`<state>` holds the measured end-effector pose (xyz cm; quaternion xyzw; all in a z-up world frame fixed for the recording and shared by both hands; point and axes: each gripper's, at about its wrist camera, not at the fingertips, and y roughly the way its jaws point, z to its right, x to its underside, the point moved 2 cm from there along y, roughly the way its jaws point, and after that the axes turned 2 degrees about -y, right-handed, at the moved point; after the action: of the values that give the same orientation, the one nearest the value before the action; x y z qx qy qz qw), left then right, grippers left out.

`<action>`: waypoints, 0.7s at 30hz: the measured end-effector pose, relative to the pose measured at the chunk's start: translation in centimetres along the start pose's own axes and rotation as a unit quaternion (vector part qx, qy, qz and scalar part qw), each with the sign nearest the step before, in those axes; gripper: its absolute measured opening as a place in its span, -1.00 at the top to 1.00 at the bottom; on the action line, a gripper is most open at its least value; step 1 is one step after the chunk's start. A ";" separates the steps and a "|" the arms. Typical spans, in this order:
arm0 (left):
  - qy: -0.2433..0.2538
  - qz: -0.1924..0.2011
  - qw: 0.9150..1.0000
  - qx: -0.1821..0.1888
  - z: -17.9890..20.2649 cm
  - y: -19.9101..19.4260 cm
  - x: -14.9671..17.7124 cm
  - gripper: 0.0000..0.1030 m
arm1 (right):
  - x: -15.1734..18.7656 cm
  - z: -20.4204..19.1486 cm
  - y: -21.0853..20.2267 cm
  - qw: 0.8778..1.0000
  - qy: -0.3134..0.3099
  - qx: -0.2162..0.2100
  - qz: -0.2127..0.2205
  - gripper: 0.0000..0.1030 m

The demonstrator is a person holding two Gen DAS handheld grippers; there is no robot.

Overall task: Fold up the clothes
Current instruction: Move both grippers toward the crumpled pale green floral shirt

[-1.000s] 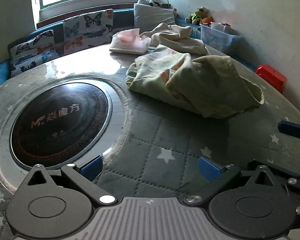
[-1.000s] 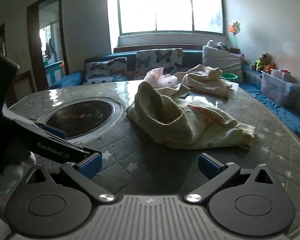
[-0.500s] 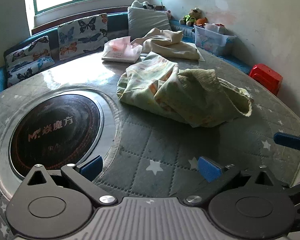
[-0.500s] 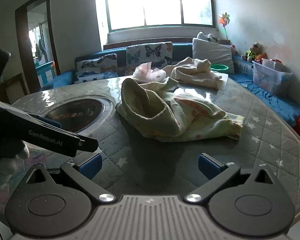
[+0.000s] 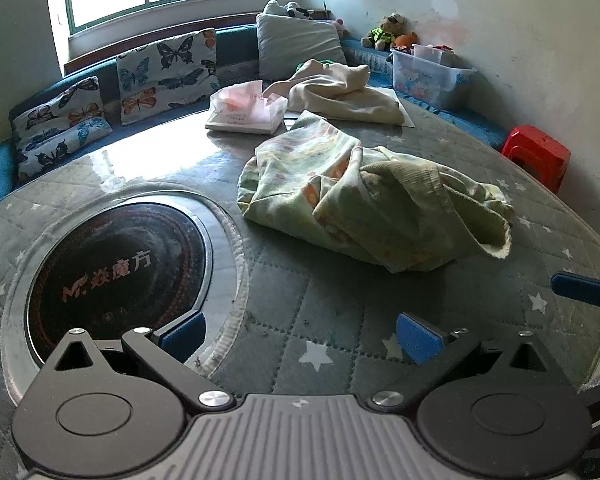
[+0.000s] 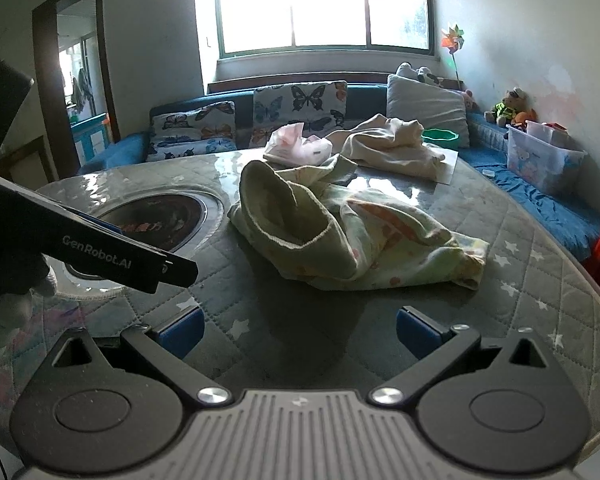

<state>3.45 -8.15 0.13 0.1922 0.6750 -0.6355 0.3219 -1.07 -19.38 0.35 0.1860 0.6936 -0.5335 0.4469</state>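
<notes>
Both grippers, left [image 5: 300,334] and right [image 6: 298,330], hover wide open and empty short of the crumpled garment [image 5: 372,204], which lies ahead, long axis crosswise, nearer neither.

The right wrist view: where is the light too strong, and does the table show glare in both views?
Right wrist view: the window is blown out white, the crumpled pale green garment is backlit. Both views: glare lies on the far part of the grey quilted round table, and straight edges bend near the frame rim.
</notes>
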 end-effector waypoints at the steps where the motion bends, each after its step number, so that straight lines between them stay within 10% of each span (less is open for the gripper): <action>1: -0.002 -0.002 1.000 -0.004 0.1 0.1 -0.1 -1.00 | -0.1 -0.1 0.1 1.000 0.000 0.000 0.000 -1.00; 21: -0.017 -0.020 0.999 -0.028 -0.2 1.6 -2.0 -1.00 | -1.6 0.5 1.7 1.000 -0.006 -0.003 0.008 -1.00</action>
<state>5.89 -7.45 0.32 0.1586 0.6903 -0.6262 0.3259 1.24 -18.89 0.70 0.1872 0.6910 -0.5291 0.4555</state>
